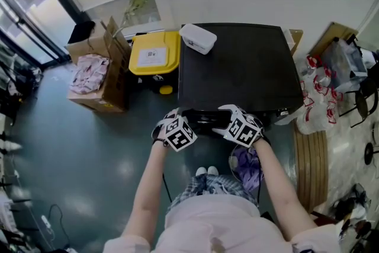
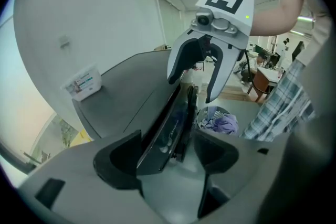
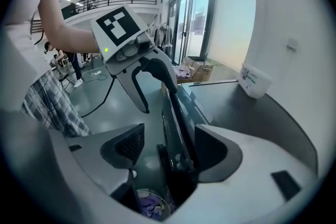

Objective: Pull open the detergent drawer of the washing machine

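Both: left gripper [image 2: 167, 152], right gripper [image 3: 169, 152] straddle washing machine [image 1: 237, 62] front.

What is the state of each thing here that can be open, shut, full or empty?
Washing machine: drawer state cannot be told.
Left gripper: open, the machine's front edge between its jaws.
Right gripper: open, same edge between its jaws.
White box: lid shut.
Yellow bin: lid shut.
Cardboard box: flaps open, pink cloth inside.
Basket: holds purple clothes.
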